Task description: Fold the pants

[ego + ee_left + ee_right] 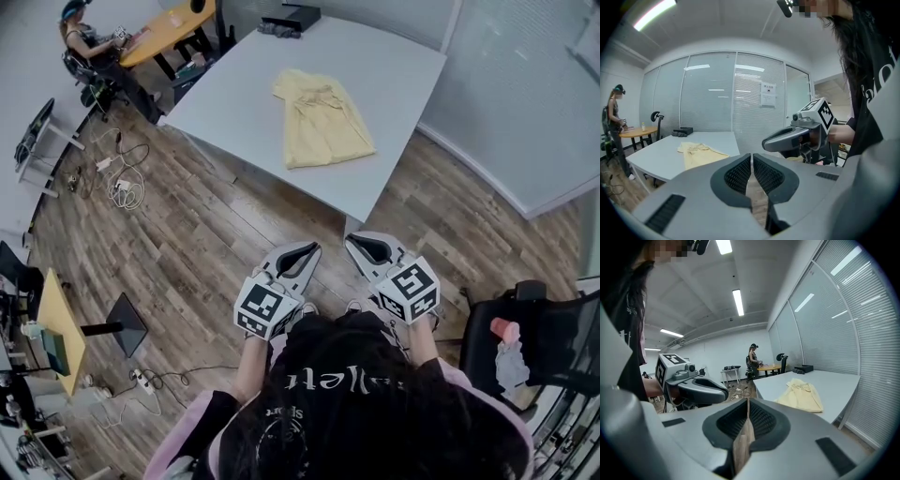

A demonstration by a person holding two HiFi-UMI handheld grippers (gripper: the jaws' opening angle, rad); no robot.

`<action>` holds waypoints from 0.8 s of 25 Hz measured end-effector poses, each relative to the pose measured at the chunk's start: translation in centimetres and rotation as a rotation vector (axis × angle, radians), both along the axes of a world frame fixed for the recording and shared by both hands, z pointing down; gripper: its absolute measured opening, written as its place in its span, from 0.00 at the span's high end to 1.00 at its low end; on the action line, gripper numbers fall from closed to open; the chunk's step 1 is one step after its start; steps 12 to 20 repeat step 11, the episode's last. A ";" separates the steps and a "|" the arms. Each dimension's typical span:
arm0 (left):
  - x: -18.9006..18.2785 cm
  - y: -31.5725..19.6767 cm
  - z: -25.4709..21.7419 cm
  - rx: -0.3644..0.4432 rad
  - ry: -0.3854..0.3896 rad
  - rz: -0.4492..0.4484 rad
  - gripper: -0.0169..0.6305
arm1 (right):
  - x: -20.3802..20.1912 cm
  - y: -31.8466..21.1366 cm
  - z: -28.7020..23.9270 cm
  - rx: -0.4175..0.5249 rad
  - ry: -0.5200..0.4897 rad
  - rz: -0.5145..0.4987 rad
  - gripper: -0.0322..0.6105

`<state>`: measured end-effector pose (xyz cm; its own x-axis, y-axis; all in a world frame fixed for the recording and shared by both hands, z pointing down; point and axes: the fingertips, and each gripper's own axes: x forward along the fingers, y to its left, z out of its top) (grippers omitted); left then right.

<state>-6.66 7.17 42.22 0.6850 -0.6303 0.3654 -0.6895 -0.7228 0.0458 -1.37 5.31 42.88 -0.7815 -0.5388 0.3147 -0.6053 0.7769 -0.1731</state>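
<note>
The pale yellow pants [323,120] lie folded flat near the middle of the white worktop [225,103], and nothing touches them. The left tongs [752,155] and the right tongs [748,400] are both closed and empty, with only a thin sliver of the wood floor [234,234] showing between each pair of jaws. The person holds them side by side close to the body, over the floor, well apart from the worktop and pointing toward it.
</note>
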 end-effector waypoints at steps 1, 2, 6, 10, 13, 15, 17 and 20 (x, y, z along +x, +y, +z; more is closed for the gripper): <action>-0.4 0.1 0.0 0.000 0.003 0.001 0.92 | -0.3 0.1 0.0 0.001 0.003 0.001 0.90; -0.7 0.1 0.0 -0.001 0.007 0.003 0.92 | -0.7 0.2 0.0 0.000 0.007 0.002 0.90; -1.9 0.6 -0.1 -0.001 0.021 0.011 0.92 | -1.8 0.8 -0.2 0.002 0.015 0.007 0.90; -2.7 0.7 -0.2 -0.001 0.026 0.016 0.92 | -2.5 0.9 -0.3 0.002 0.020 0.009 0.90; -2.8 0.7 -0.2 -0.001 0.028 0.017 0.92 | -2.6 0.9 -0.3 0.002 0.022 0.009 0.90; -2.8 0.7 -0.2 -0.001 0.028 0.017 0.92 | -2.6 0.9 -0.3 0.002 0.022 0.009 0.90; -2.8 0.7 -0.2 -0.001 0.028 0.017 0.92 | -2.6 0.9 -0.3 0.002 0.022 0.009 0.90; -2.8 0.7 -0.2 -0.001 0.028 0.017 0.92 | -2.6 0.9 -0.3 0.002 0.022 0.009 0.90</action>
